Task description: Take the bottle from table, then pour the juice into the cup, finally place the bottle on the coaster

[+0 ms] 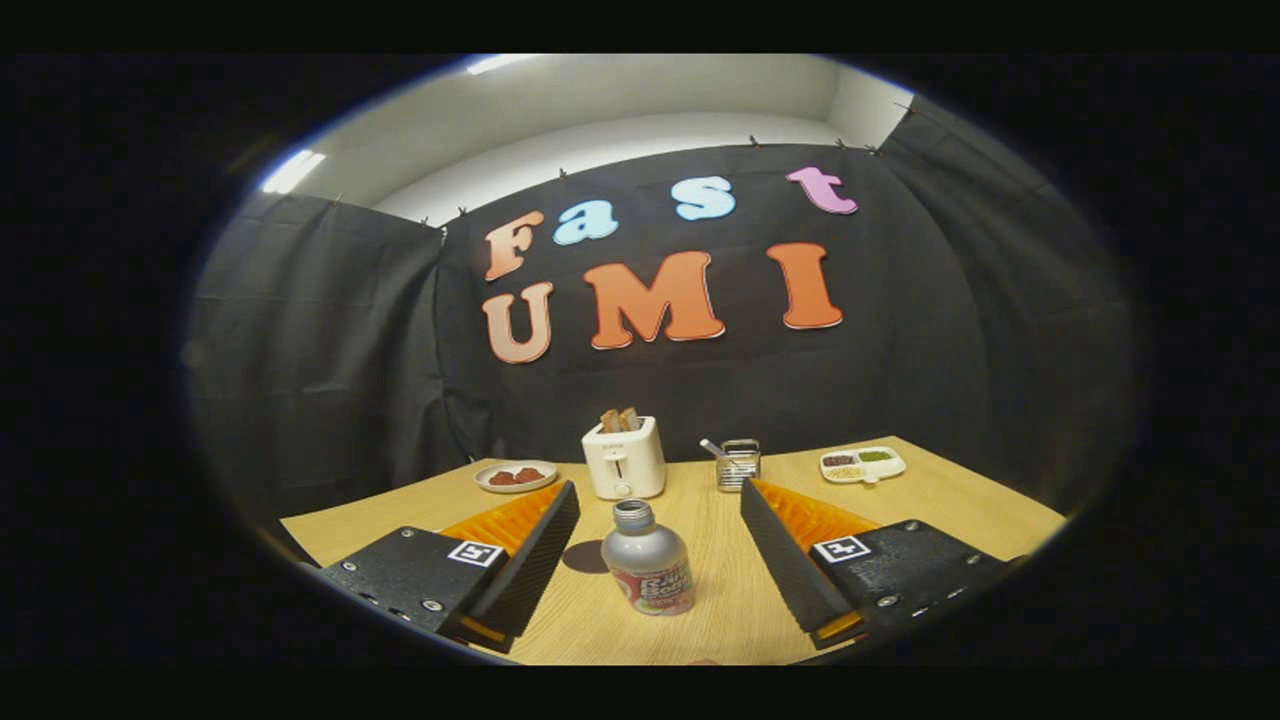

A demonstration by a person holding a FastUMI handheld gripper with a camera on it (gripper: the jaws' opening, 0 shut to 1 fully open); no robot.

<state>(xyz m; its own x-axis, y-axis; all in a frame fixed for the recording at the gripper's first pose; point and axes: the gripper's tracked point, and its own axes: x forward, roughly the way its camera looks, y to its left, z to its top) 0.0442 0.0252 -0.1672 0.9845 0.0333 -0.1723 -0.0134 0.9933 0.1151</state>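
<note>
A small silver bottle with a red-and-white label and no cap stands upright on the wooden table. It sits between my two fingers, a little ahead of their bases, touching neither. My gripper is open wide, one finger left of the bottle and the other right of it. A dark round coaster lies flat on the table just left of the bottle, partly hidden by the left finger.
Beyond the fingers stands a white toaster with toast in it. A plate with reddish food lies left of it. A small metal rack and a divided white dish stand to the right.
</note>
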